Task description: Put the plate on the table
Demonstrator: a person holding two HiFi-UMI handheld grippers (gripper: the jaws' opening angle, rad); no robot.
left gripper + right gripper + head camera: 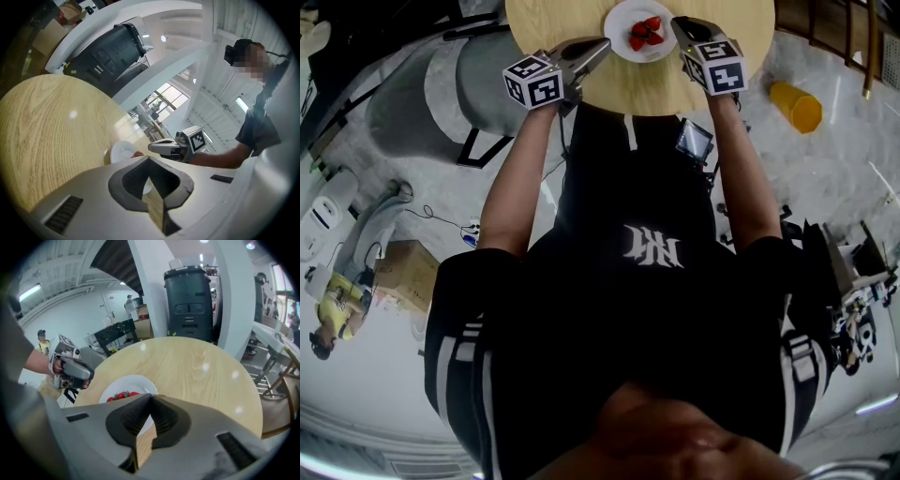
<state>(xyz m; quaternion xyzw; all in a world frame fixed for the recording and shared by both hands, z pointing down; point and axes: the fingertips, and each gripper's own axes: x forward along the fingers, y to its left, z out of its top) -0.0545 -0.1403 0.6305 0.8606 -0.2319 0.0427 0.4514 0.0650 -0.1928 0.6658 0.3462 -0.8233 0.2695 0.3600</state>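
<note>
now | plate (617, 21) flat on table (750, 37), strawberries (645, 32) on it, so likely set down | right gripper (679, 24) just beside rim, jaws pressed together, empty | left gripper (600, 47) likewise closed, empty, near other side | task looks done

The head view looked steeply down onto the round wooden surface (544, 19). Both gripper views looked close along their jaws, sharing the white plate (131, 380).

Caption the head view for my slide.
White plate of strawberries resting on the round wooden table, flanked by the shut left gripper and shut right gripper, neither holding it.
</note>
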